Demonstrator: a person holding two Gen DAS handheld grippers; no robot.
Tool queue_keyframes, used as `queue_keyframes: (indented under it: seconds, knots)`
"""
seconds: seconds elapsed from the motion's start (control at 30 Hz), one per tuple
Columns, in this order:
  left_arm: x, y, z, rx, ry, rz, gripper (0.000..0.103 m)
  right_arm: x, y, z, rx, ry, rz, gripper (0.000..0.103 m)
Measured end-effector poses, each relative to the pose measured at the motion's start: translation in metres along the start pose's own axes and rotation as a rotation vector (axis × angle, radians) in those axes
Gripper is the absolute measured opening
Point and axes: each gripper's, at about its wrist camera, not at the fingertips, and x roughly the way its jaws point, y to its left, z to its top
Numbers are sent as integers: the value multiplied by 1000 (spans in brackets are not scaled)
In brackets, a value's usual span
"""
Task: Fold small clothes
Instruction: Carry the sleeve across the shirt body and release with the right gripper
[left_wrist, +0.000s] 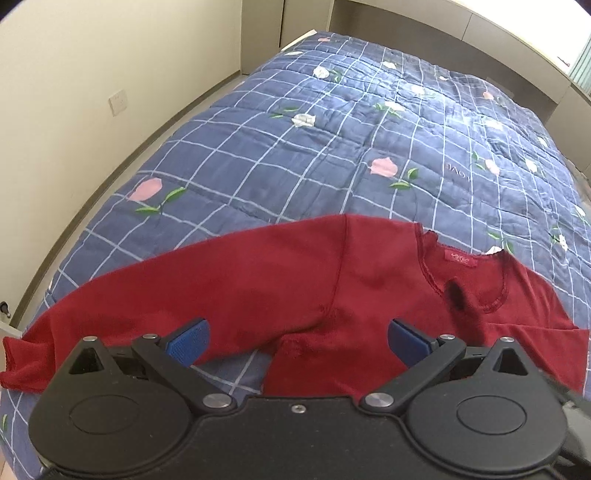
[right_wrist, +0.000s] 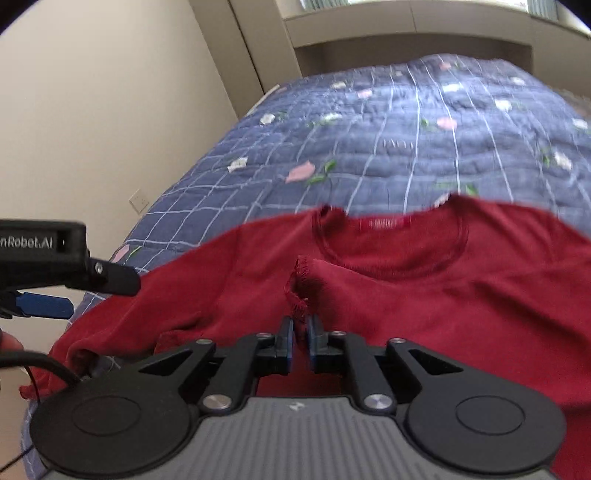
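Observation:
A small dark red long-sleeved shirt (left_wrist: 332, 280) lies flat on the bed, neck opening (left_wrist: 465, 280) toward the far end. One sleeve (left_wrist: 147, 295) stretches out to the left. My left gripper (left_wrist: 299, 332) hovers open over the armpit area, blue pads wide apart and empty. In the right wrist view the other sleeve is folded across the chest of the shirt (right_wrist: 480, 295), and its cuff (right_wrist: 299, 284) reaches up between the fingertips of my right gripper (right_wrist: 300, 325). Those jaws stand a narrow gap apart around the cuff. The left gripper (right_wrist: 92, 295) shows at the left edge.
A blue checked quilt (left_wrist: 295, 155) with flower prints covers the whole bed. A beige wall with a socket (left_wrist: 117, 101) runs along the bed's left side. A headboard and shelf (right_wrist: 406, 40) close the far end. A black cable (right_wrist: 48, 365) trails at lower left.

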Motion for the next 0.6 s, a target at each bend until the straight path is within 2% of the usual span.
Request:
queue_keyframes:
  seconds: [0.07, 0.13, 0.2, 0.33, 0.43, 0.53, 0.6]
  knots:
    - [1, -1, -1, -2, 2, 0, 102, 2, -5, -3, 27, 7, 13, 28]
    - [2, -5, -2, 0, 3, 0, 102, -4, -8, -7, 40, 9, 22, 44]
    - [3, -9, -2, 8, 3, -2, 102, -12, -13, -9, 52, 7, 21, 56]
    - [9, -21, -4, 34, 13, -7, 102, -33, -32, -18, 76, -7, -17, 80]
    - [16, -33, -9, 63, 28, -12, 102, -55, -56, -29, 90, -19, -102, 97]
    - [27, -47, -18, 98, 51, -15, 102, -79, -85, -42, 104, -23, -232, 103]
    - [36, -58, -25, 118, 68, -22, 102, -96, -105, -51, 125, -31, -342, 103]
